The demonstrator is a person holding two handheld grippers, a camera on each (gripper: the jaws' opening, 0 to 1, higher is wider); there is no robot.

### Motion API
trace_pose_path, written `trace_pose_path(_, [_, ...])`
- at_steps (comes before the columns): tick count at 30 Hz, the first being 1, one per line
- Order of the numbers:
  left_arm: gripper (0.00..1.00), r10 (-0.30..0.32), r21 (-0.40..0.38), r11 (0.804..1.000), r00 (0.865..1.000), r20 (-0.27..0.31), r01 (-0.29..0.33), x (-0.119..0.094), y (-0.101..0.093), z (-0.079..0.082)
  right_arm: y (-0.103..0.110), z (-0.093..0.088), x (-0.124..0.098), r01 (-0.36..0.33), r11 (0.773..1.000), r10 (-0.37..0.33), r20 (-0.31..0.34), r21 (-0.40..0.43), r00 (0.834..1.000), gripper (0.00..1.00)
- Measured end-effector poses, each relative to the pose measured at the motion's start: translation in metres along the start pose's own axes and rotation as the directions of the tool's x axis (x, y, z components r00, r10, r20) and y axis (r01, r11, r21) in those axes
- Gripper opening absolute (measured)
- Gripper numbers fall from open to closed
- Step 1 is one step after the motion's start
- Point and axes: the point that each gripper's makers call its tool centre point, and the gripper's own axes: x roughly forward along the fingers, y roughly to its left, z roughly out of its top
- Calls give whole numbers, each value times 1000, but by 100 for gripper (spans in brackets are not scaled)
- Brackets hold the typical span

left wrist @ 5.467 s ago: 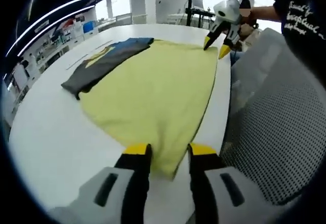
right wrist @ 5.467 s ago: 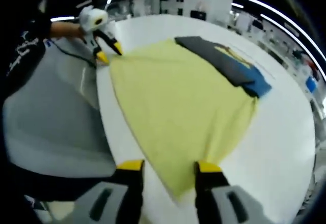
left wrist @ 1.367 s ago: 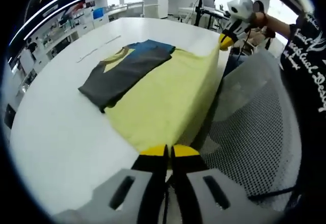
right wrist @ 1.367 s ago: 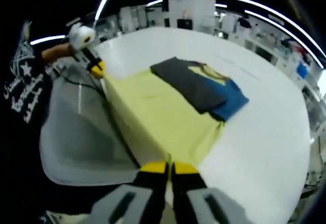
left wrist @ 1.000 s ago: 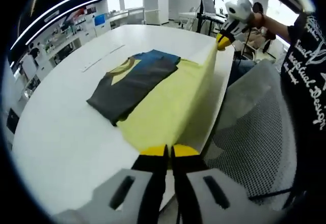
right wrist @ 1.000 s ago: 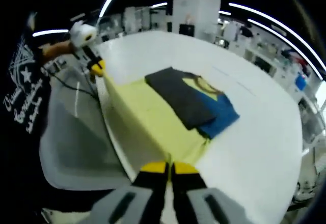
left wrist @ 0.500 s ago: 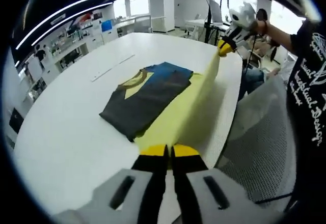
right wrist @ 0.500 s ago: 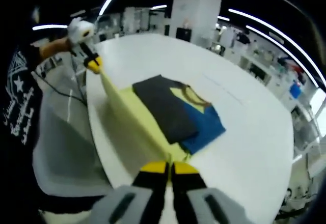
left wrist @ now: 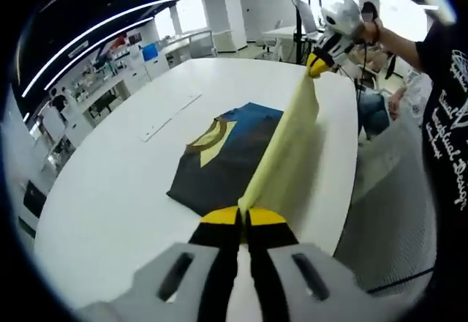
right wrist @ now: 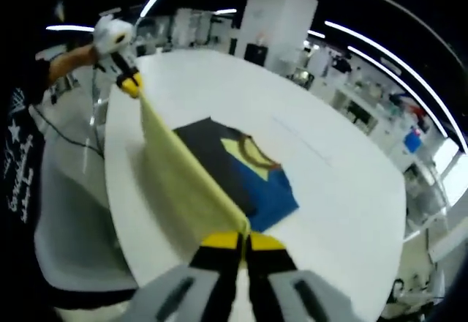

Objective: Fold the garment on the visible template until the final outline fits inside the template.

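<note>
A yellow garment [left wrist: 287,146] hangs taut above the white table [left wrist: 110,190], stretched between both grippers. My left gripper [left wrist: 243,216] is shut on one corner of its hem. My right gripper [right wrist: 243,241] is shut on the other corner, and it comes into the left gripper view at the far end [left wrist: 320,61]. The left gripper appears far off in the right gripper view [right wrist: 130,84]. Under the lifted yellow garment [right wrist: 186,176] lies its folded part, dark grey [left wrist: 212,172] and blue [left wrist: 252,117] with a yellow collar patch [right wrist: 245,148]. No template outline is discernible.
A grey mesh chair [left wrist: 398,219] stands by the table's near edge beside the person in a black printed shirt [left wrist: 450,110]. A thin white strip [left wrist: 170,113] lies on the table beyond the garment. Desks and shelves fill the room behind.
Both grippers have closed on the hem corners and lifted the yellow part off the table. It now rises as a taut sheet moving over the dark folded part.
</note>
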Motion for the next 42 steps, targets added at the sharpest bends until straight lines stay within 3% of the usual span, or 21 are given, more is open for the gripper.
trace_pose_path(24, [0, 45, -3, 999, 997, 66, -45, 29, 74, 46, -64, 41, 28, 139, 990, -140, 55, 14, 989, 0])
trace_pose_path(29, [0, 56, -9, 998, 997, 51, -56, 43, 88, 44, -74, 42, 42, 152, 988, -154, 52, 40, 987, 0])
trace_pose_path(32, [0, 49, -88, 995, 998, 46, -45, 48, 90, 43, -79, 42, 51, 181, 984, -181, 46, 4, 982, 0])
trace_pose_path(34, [0, 73, -116, 991, 995, 67, -65, 52, 97, 45, -83, 41, 59, 191, 981, -191, 36, -8, 981, 0])
trace_pose_path(36, [0, 79, -166, 984, 995, 53, -69, 61, 107, 40, -90, 41, 67, 195, 981, -194, 34, -6, 980, 0])
trace_pose_path(39, [0, 78, -139, 988, 996, 40, -72, 70, 111, 35, -96, 38, 74, 201, 980, -201, 33, 14, 979, 0])
trace_pose_path(42, [0, 71, -124, 990, 995, 69, -62, 82, 120, 32, -102, 31, 88, 207, 978, -208, 12, 6, 978, 0])
